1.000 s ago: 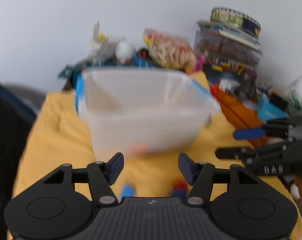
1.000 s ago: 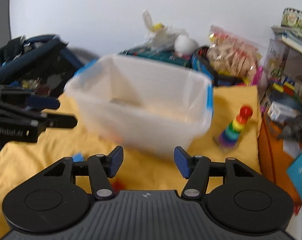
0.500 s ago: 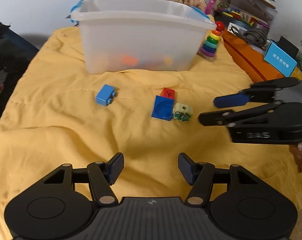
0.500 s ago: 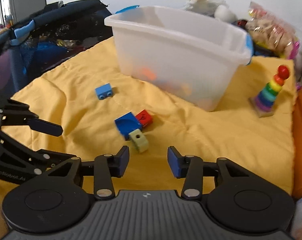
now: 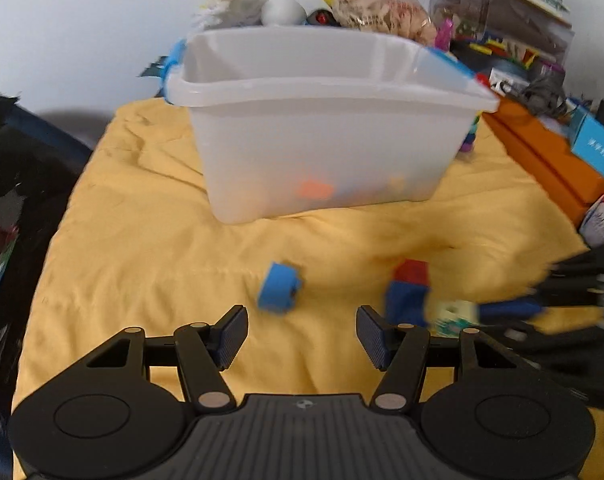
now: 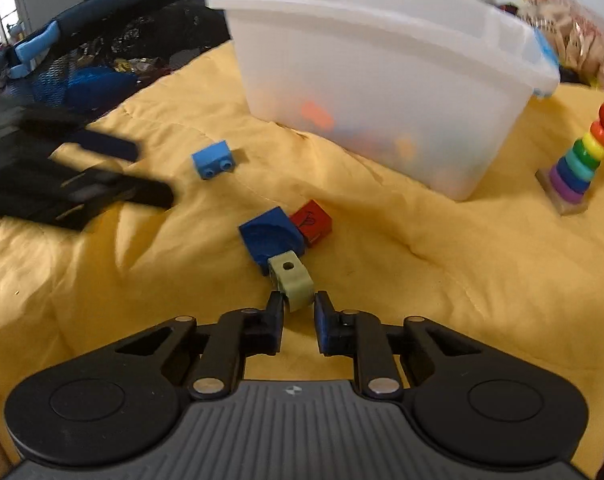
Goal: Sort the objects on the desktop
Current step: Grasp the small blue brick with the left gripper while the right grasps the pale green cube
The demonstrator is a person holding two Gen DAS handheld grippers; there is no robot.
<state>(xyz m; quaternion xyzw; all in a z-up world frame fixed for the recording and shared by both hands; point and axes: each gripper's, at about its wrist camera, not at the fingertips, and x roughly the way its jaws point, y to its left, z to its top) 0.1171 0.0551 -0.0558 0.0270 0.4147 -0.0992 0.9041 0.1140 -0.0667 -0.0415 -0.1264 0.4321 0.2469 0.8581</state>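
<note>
The right gripper [image 6: 298, 312] is low over the yellow cloth [image 6: 422, 272] with its jaws drawn in to a narrow gap, one on each side of the near end of the pale green block [image 6: 293, 280]. Whether the pads actually press on it I cannot tell; the gap looks slightly wider than the block. The green block lies on the cloth, its far end touching the dark blue block [image 6: 270, 236], and the red block [image 6: 312, 222] sits right against that blue one on the far right side.

The left gripper [image 5: 302, 338] hangs with its jaws spread wide and nothing between them. Just ahead of it, slightly left of centre, the light blue brick [image 5: 279, 287] lies alone on the cloth, apart from the cluster of three.

Further back stands the translucent bin [image 5: 326, 120], with orange and yellow shapes showing dimly through its wall near the bottom. To the right of the bin, the rainbow ring stacker [image 6: 582, 156] stands upright on the cloth.
</note>
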